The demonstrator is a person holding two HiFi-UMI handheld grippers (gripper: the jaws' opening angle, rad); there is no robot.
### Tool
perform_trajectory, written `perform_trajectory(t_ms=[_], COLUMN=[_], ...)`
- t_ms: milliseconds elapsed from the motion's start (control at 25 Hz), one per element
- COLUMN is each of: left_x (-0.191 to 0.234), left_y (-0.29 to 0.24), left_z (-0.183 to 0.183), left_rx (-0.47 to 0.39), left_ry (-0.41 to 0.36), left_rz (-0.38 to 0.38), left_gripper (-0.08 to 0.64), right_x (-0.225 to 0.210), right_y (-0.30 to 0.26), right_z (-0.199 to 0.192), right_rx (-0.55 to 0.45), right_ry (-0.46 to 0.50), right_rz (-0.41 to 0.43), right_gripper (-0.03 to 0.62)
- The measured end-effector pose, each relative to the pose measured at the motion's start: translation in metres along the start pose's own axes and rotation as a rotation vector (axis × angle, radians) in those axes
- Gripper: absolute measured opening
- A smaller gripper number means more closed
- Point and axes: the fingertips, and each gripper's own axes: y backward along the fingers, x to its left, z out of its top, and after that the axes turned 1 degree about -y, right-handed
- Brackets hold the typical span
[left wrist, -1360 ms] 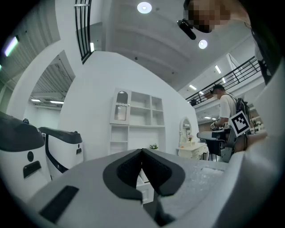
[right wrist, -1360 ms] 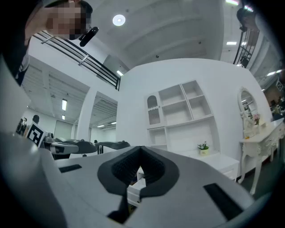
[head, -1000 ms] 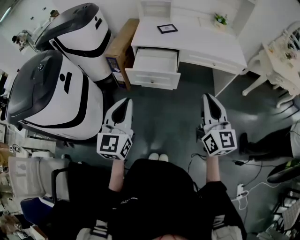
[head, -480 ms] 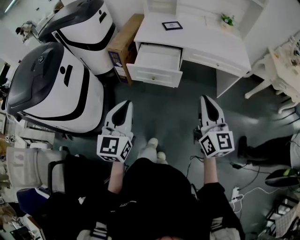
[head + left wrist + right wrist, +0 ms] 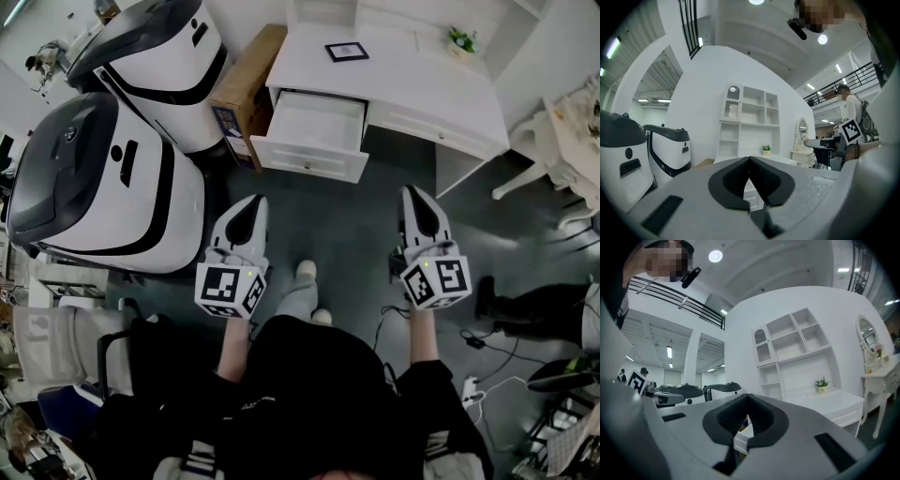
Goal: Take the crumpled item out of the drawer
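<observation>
White and black, two big pods (image 5: 112, 178) fill the left of the room, and a cardboard box (image 5: 246, 84) sits between them and the desk (image 5: 412, 89). The left gripper (image 5: 251, 204) is held out over the grey floor (image 5: 356, 234), its fingers pressed together with nothing between them. Ahead of it and a little to its right stands the drawer (image 5: 309, 161), pulled out of the desk toward the person. The crumpled item should be in there, but the inside reads as plain white from here and I can't pick it out. The right gripper (image 5: 415, 197) is level with the left, fingers likewise closed on nothing. From it the drawer lies ahead and further off to the left. Both grippers are well apart from the drawer. I'd judge the left one the nearer, and either must open before reaching in.
</observation>
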Motion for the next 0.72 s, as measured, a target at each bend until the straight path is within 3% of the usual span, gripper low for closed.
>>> perform_trajectory(t_ms=[720], left_x=[0.082], left_y=[-0.138], left_z=[-0.001], left_rx=[0.007], left_ry=[0.025], left_rz=[-0.078], left_gripper=[-0.002], right_x=[-0.035], right_y=[-0.138], right_z=[-0.014], right_rx=[0.034], right_ry=[-0.005], right_rz=[-0.046], right_gripper=[-0.008])
